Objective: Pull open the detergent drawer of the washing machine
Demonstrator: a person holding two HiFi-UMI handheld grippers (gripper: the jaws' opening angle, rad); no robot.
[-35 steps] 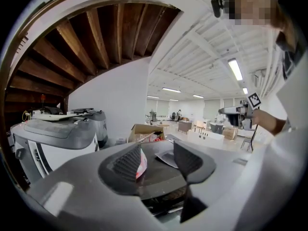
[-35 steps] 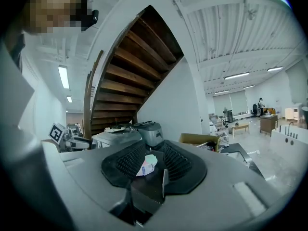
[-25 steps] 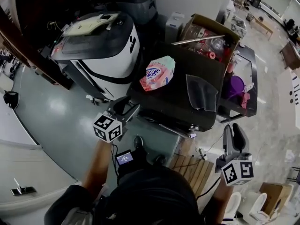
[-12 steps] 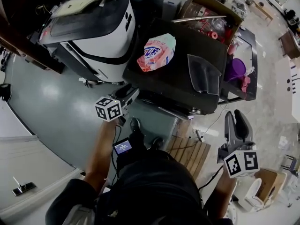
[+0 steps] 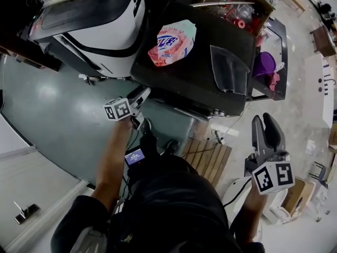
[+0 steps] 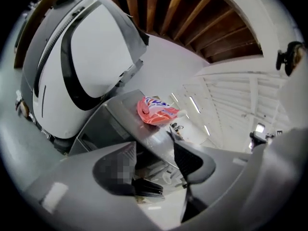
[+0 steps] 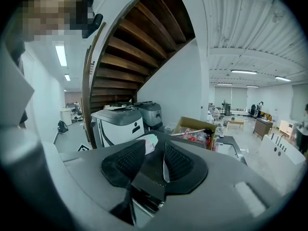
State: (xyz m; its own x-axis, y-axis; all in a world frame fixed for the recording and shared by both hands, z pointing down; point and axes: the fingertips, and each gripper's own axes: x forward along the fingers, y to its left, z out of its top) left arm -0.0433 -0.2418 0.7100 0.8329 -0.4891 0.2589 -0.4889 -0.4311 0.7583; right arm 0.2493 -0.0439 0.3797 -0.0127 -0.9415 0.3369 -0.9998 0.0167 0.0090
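Note:
The black washing machine [image 5: 195,83] stands in the middle of the head view with a pink detergent bag [image 5: 171,41] on its top. My left gripper [image 5: 141,95] hangs close in front of the machine's front top left corner, rolled onto its side. In the left gripper view the drawer front shows as a dark panel [image 6: 94,136] at that corner, left of the left gripper [image 6: 151,143]. Its jaws are drawn together and hold nothing. My right gripper [image 5: 263,121] is off to the right of the machine, its jaws close together and empty; the right gripper [image 7: 155,146] looks over the machine's top.
A white and black machine [image 5: 89,20] stands to the left of the washer. Behind it is a cardboard box [image 5: 237,4] of items, and a purple tub [image 5: 266,65] sits to the right. A wooden pallet [image 5: 208,162] lies in front, beside the green floor [image 5: 52,104].
My left gripper has dropped lower and rolled onto its side, closing on the washer's front left corner. The right gripper has shifted only a little.

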